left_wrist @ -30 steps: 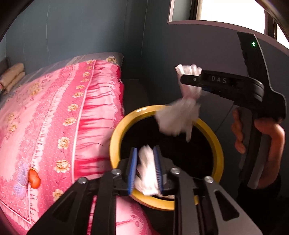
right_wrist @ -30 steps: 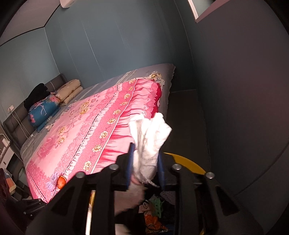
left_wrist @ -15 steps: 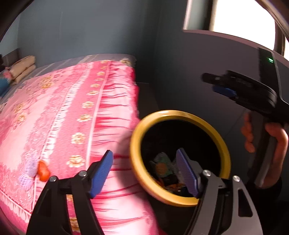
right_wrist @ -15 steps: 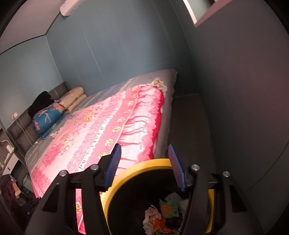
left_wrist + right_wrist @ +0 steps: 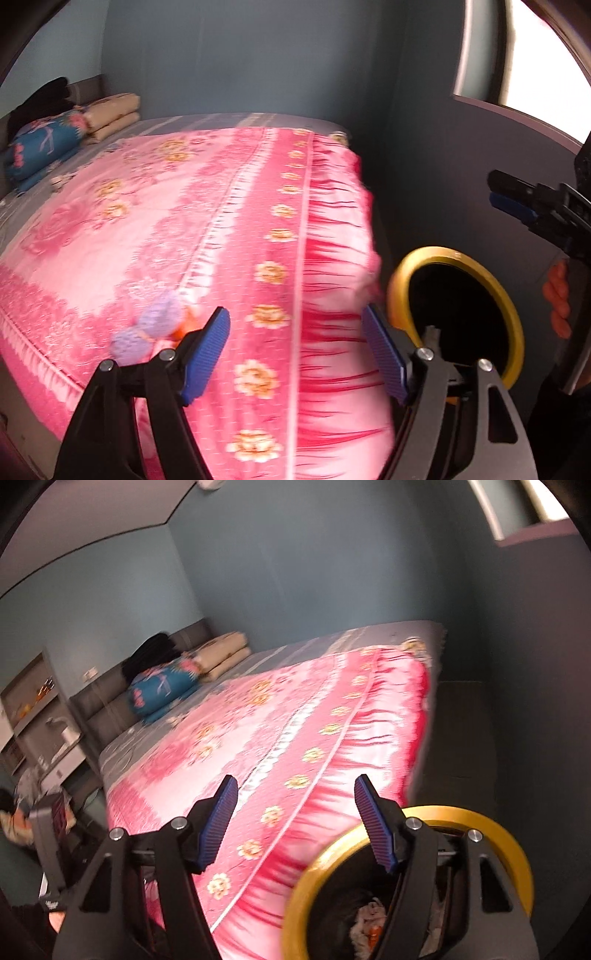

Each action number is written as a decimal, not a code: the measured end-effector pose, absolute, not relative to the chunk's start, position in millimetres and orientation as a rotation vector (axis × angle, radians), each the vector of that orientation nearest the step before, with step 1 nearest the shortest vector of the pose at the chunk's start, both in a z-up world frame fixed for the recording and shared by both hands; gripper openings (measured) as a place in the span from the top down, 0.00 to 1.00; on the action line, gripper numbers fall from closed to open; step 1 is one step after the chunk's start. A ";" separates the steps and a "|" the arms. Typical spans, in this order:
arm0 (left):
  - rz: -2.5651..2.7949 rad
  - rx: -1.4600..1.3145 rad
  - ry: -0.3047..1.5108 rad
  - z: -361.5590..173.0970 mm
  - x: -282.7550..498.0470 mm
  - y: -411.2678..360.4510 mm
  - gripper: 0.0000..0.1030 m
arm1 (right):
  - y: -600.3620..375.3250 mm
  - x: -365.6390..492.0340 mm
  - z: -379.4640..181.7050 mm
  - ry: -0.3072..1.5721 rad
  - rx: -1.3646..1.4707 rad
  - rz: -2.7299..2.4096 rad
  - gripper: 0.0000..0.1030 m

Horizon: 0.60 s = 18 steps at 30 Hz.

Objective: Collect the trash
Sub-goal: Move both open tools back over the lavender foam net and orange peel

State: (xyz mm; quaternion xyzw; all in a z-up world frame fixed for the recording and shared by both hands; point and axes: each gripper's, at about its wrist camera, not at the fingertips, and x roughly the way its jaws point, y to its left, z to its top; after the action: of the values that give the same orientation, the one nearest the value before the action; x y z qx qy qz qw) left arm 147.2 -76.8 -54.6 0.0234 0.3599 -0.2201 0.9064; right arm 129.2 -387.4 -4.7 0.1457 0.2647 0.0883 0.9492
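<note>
- Spreading across most of the room, the pink bedspread (image 5: 229, 236) carries a purple-and-orange scrap (image 5: 147, 332), apparently trash left to collect.
- Beside the bed, the yellow-rimmed bin (image 5: 410, 886) already holds crumpled paper (image 5: 369, 919).
- Left tongs (image 5: 295, 350) gape empty, the scrap just beside one finger; right tongs (image 5: 295, 819) also gape empty, above the bin's rim.
</note>
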 end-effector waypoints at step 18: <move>-0.191 0.095 0.838 -111.1 205.3 35.1 0.31 | -257.2 192.9 -37.8 0.740 0.199 0.365 0.39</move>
State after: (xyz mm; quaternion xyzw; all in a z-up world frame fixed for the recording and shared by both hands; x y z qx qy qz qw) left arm 205.3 35.1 -111.1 0.0459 0.4060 -0.0923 0.9080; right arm 192.9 -257.2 -37.8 0.0966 0.3590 0.1770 0.9113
